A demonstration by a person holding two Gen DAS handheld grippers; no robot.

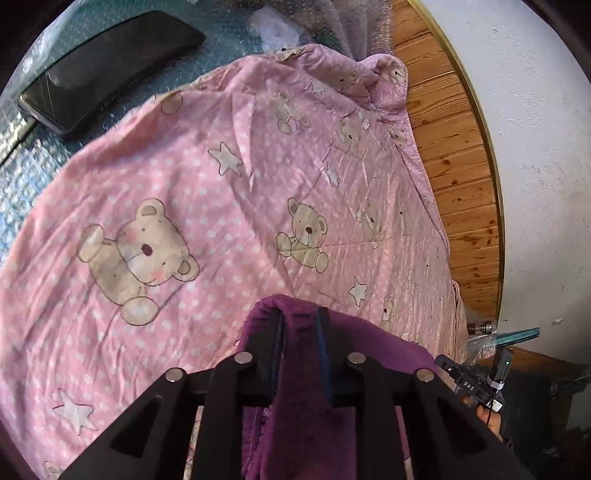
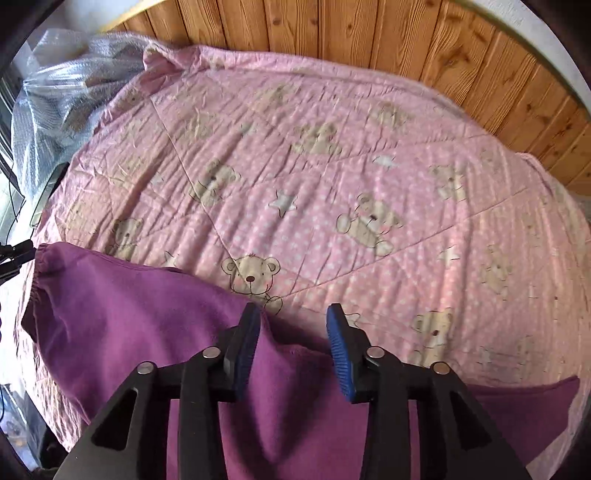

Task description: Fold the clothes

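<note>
A purple fleece garment (image 2: 122,317) lies spread over the near part of a pink teddy-bear quilt (image 2: 332,177). Its elastic hem reaches toward the left edge of the right wrist view. My left gripper (image 1: 301,321) is shut on a bunched fold of the purple garment (image 1: 306,402), which drapes over and between its fingers. My right gripper (image 2: 293,314) stands open just above the garment's upper edge, its blue pads (image 2: 340,350) apart with purple cloth lying beneath the gap. The left gripper's tip shows at the far left of the right wrist view.
The quilt (image 1: 221,177) covers a bed against a wooden plank wall (image 2: 369,33). A black phone or tablet (image 1: 107,66) lies on a blue-green surface at the far left. Bubble wrap (image 2: 66,85) is heaped at the bed's far corner. A white wall (image 1: 535,147) lies to the right.
</note>
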